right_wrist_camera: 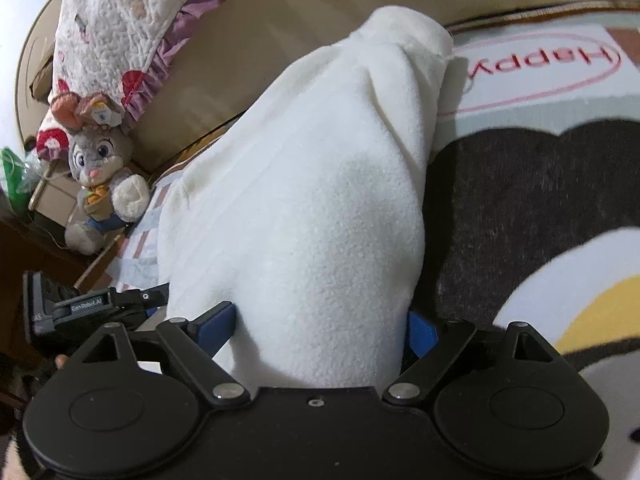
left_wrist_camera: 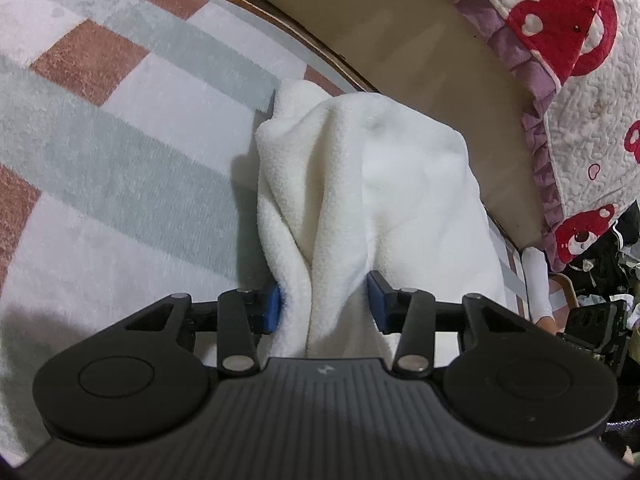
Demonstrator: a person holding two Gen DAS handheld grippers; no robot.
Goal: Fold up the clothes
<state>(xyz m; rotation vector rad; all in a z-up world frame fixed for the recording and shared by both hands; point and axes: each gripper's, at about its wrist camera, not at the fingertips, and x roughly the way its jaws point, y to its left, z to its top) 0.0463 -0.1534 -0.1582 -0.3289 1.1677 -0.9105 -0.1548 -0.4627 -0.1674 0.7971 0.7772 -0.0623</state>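
white fleece (left_wrist_camera: 360,184) lies bunched on the patterned blanket (left_wrist_camera: 120,152). left tongs (left_wrist_camera: 326,300) half-spread with a fold between, grip unclear; right tongs (right_wrist_camera: 322,330) spread wide around the fleece.

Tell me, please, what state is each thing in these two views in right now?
white fleece garment: bunched, lying between both grippers' jaws.
left gripper: partly closed around a fold of fleece.
right gripper: wide open, fleece between the fingers.
plush rabbit: sitting upright at the bed's edge.
quilted cover: draped, untouched.
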